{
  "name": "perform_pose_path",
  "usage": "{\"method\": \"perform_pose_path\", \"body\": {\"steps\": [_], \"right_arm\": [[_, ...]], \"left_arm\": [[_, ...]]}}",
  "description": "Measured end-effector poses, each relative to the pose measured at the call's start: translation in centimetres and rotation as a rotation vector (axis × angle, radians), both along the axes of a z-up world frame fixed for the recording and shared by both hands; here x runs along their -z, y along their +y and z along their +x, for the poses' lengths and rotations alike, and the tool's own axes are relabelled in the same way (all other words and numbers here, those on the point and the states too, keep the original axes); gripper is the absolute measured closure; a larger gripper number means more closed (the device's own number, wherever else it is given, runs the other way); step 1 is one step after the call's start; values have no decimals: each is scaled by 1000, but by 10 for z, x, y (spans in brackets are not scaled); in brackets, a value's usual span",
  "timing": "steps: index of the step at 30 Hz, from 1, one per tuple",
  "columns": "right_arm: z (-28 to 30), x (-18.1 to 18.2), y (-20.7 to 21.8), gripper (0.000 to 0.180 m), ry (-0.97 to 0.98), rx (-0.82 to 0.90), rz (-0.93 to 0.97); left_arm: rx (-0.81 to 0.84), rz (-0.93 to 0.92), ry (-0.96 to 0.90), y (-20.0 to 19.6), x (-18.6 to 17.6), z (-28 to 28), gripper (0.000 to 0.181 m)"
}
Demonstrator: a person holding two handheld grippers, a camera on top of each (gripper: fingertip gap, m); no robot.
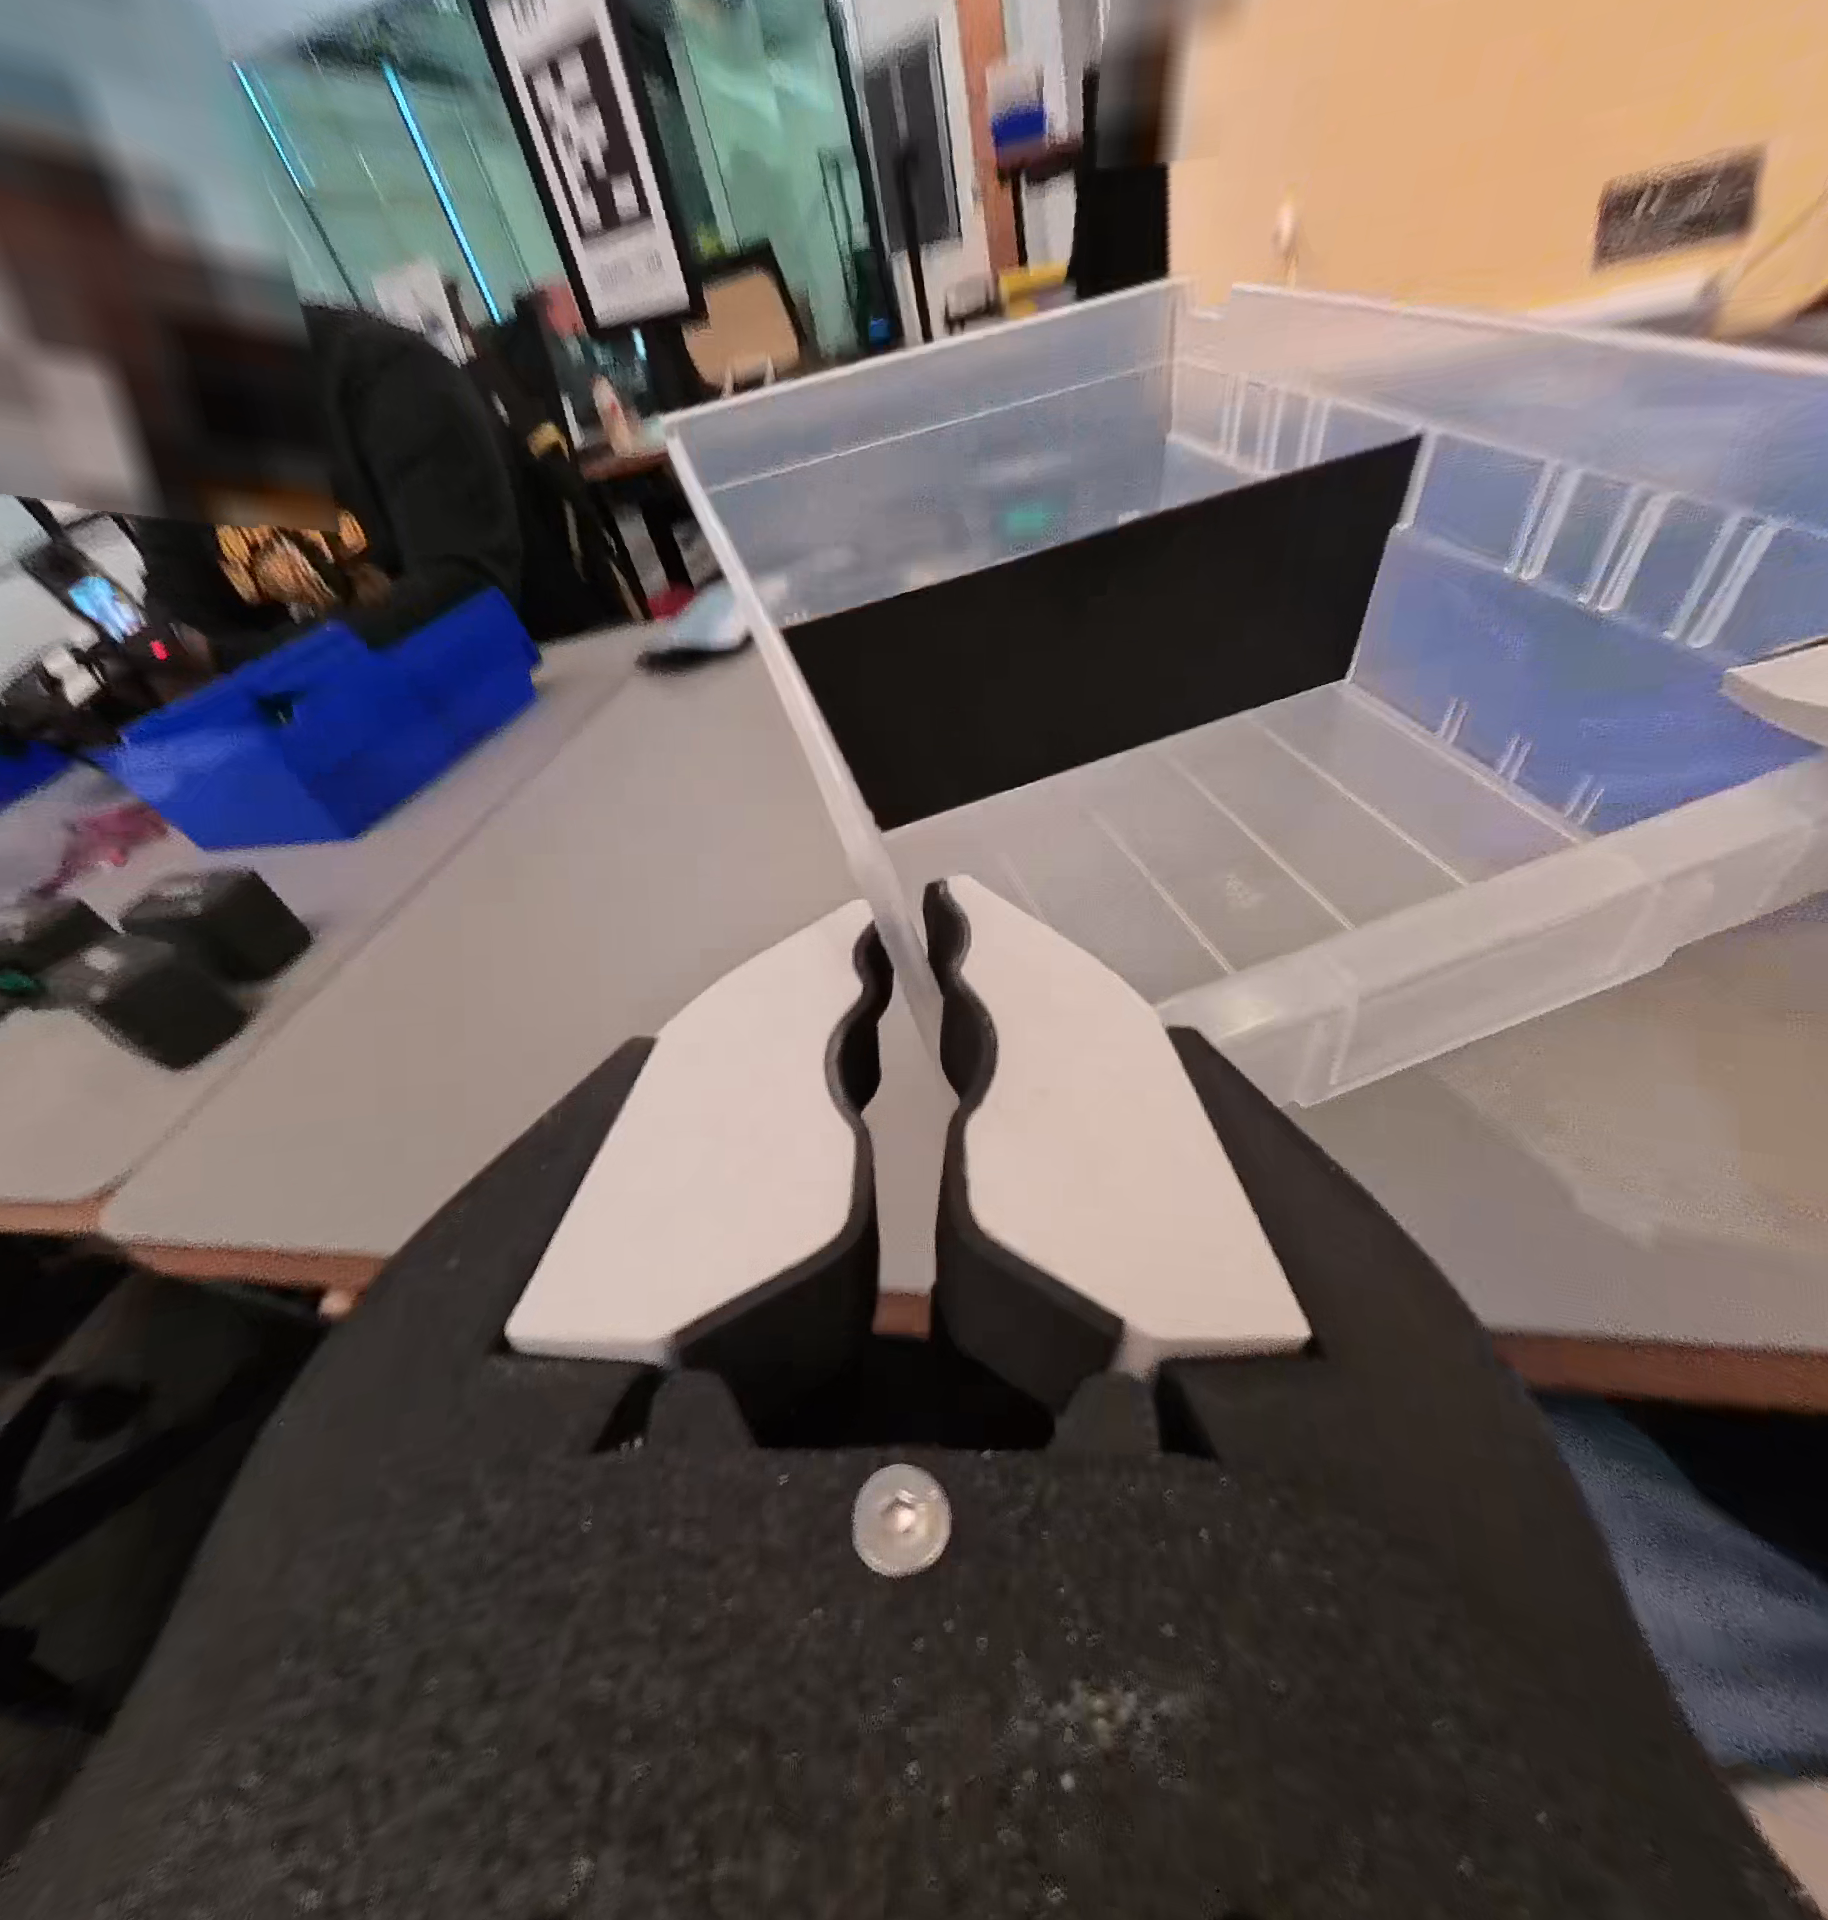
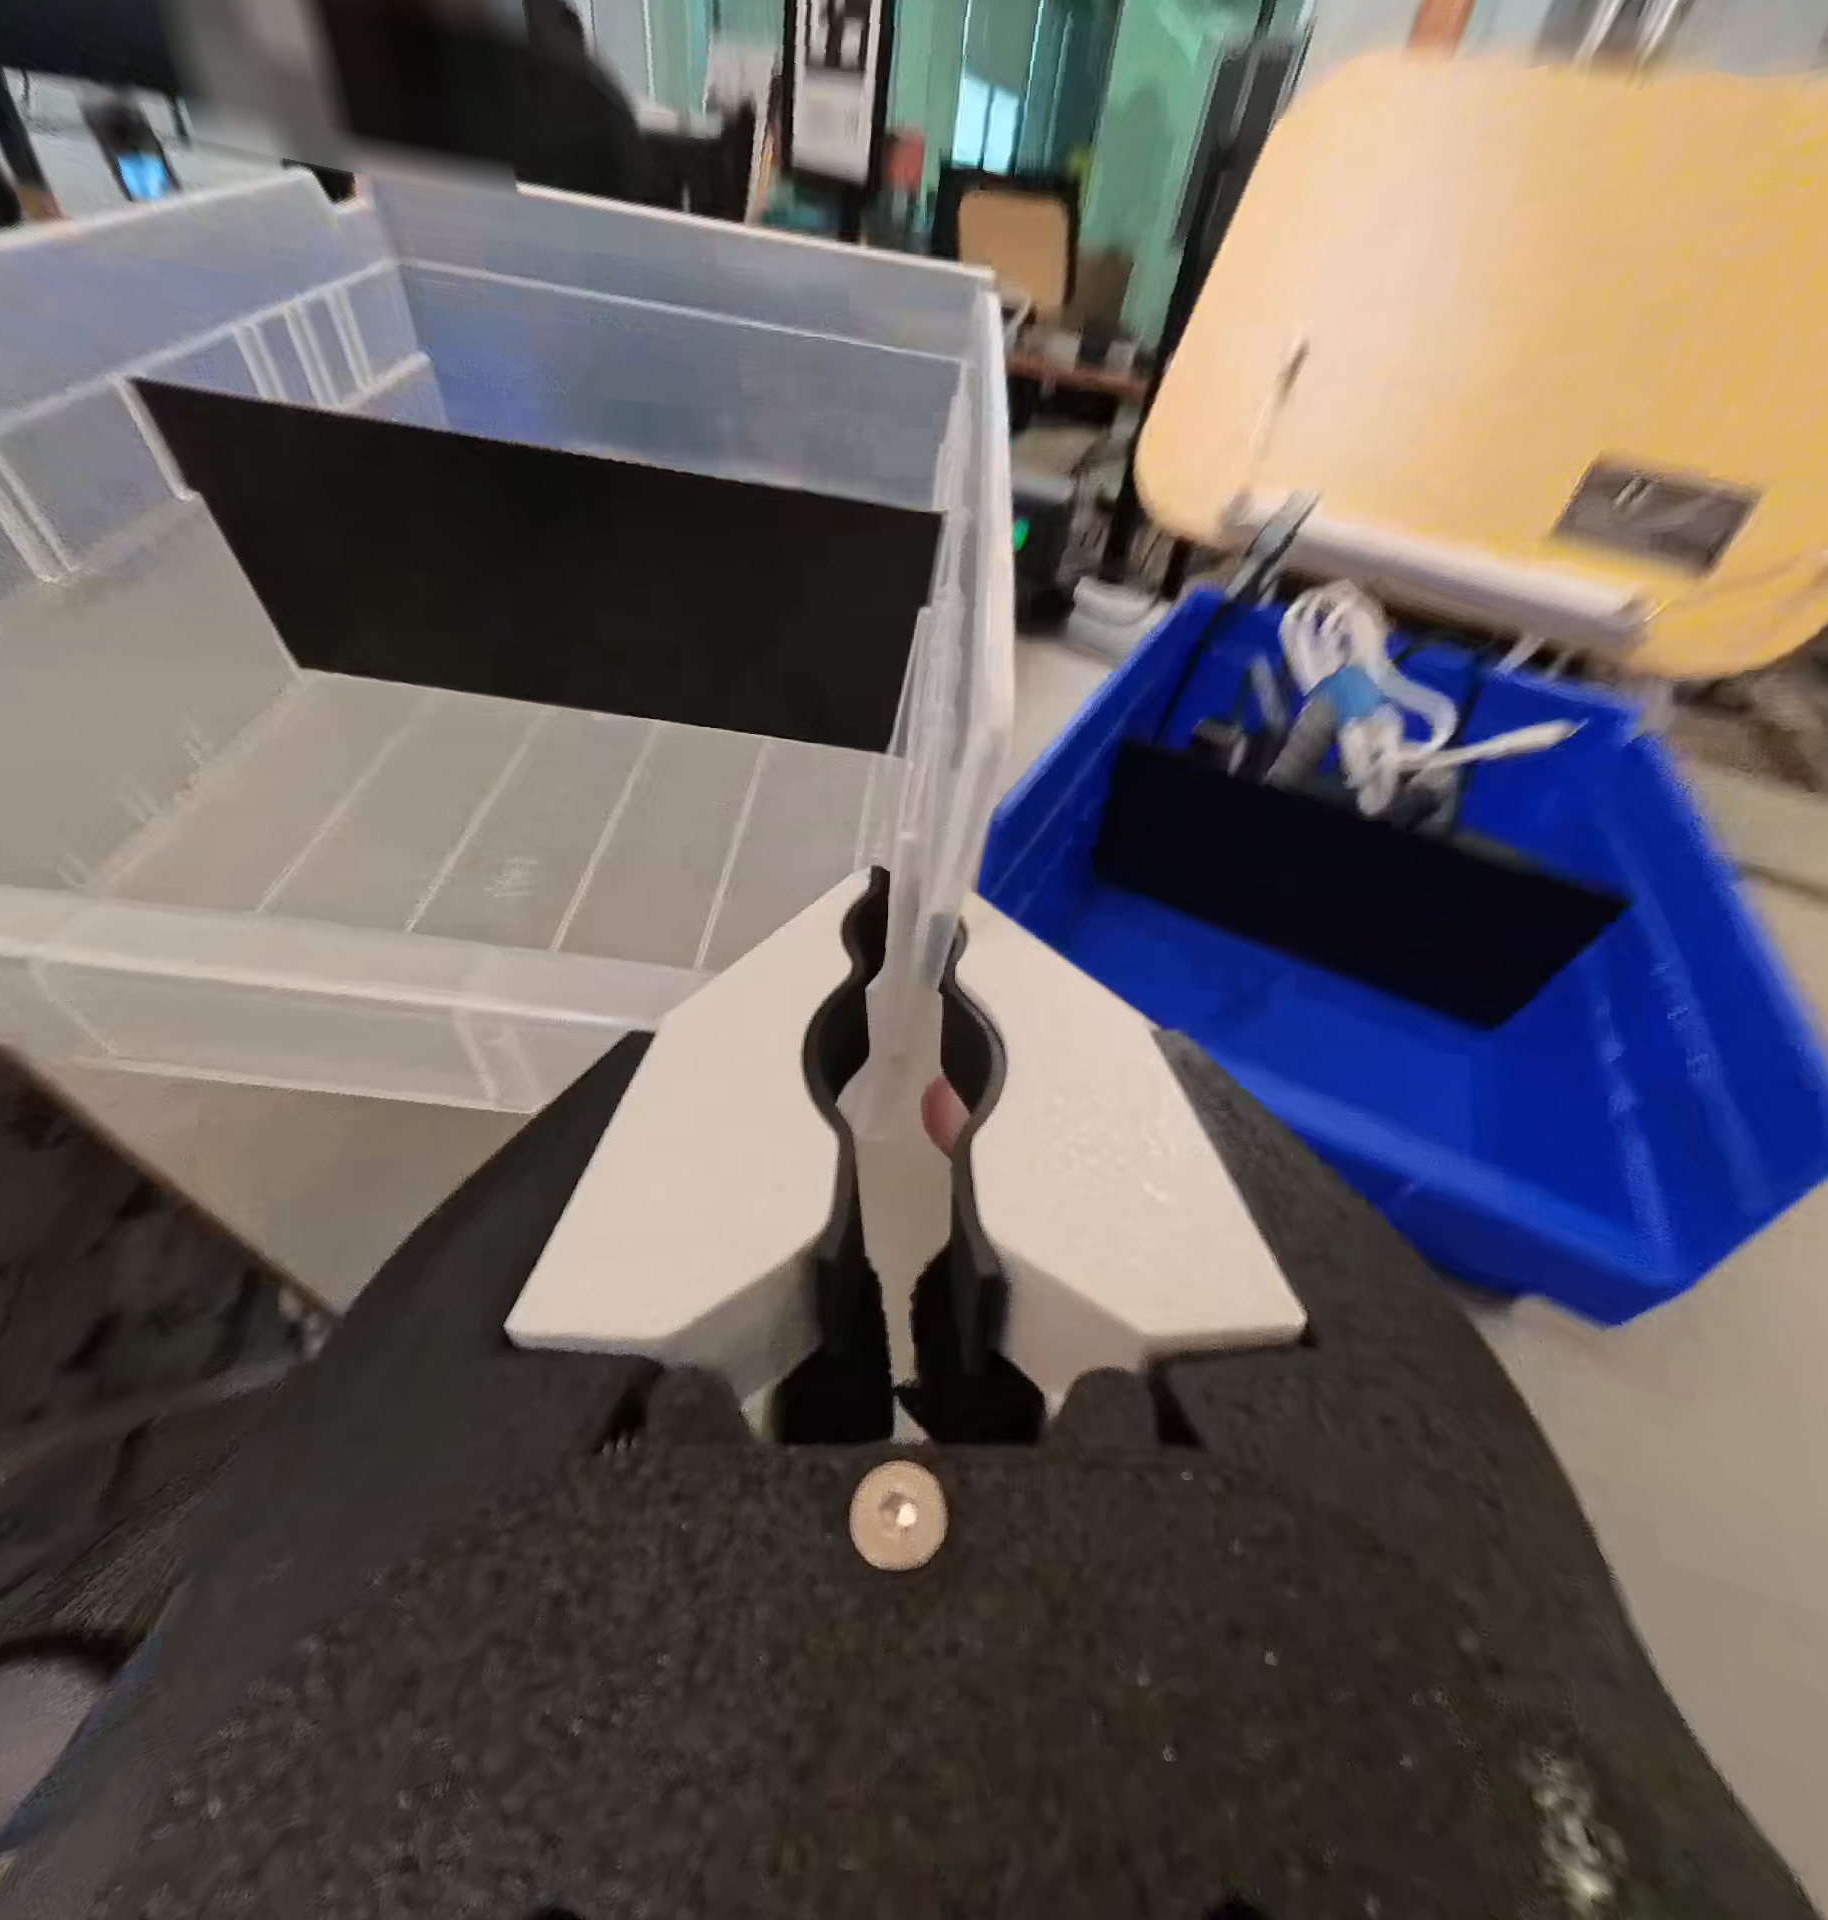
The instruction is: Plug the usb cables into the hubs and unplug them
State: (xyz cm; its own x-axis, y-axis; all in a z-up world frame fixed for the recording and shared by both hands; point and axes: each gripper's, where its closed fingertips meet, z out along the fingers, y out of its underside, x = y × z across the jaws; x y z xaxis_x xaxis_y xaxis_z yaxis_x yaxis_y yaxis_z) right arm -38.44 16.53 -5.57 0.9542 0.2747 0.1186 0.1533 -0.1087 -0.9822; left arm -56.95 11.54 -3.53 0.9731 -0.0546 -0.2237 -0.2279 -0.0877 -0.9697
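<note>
On a grey worktop point(image 1: 536, 997) with a brown edge, a large clear plastic bin point(image 1: 1305, 831) with ribbed side walls is held from both ends, one gripper on each side wall. A flat black divider panel point(image 1: 1086, 644) stands upright across the bin's interior, splitting it into a near and a far compartment; the near compartment's ridged floor is bare.

In the right wrist view, a blue plastic bin point(image 2: 1512, 1091) sits just beside the clear one, on its right. It too has a black divider point(image 2: 1346, 883), and behind that lies a tangle of white and dark usb cables point(image 2: 1346, 707), blurred in the picture; whether the hubs are among them cannot be told. A pale yellow board point(image 2: 1512, 312) with rounded corners rises behind this bin.

In the left wrist view, a second blue bin point(image 1: 328, 717) stands well apart on the left of the worktop, with several small black blocks point(image 1: 214, 925) lying nearer the edge.

The left gripper point(image 1: 910, 940), white-fingered with black wavy pads, is pressed onto the thin left wall of the clear bin, pinching it near the tips. The right gripper point(image 2: 915, 935) likewise pinches the bin's right wall, the clear plastic edge running down between its pads. Both views are smeared with motion blur.
</note>
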Motion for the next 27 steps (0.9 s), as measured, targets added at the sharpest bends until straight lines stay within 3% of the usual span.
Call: {"method": "perform_pose_path", "body": {"steps": [5,9,13,17,22,24,27], "right_arm": [[76,-76,9,175,9,152,126],[190,-119,15,174,102,366,149],[313,-132,6,174,88,544,133],[424,-88,0,174,101,662,73],[508,32,-13,172,287,753,-157],[519,48,-12,175,254,756,-207],[517,49,1,174,240,716,-178]], "left_arm": [[144,146,-7,29,-59,74,173],[314,228,9,62,-99,187,172],[469,209,-29,89,-112,312,173],[538,126,-7,99,-71,424,173],[572,-66,68,87,33,506,173],[581,-134,38,86,62,514,172],[545,-109,64,92,74,508,170]]}}
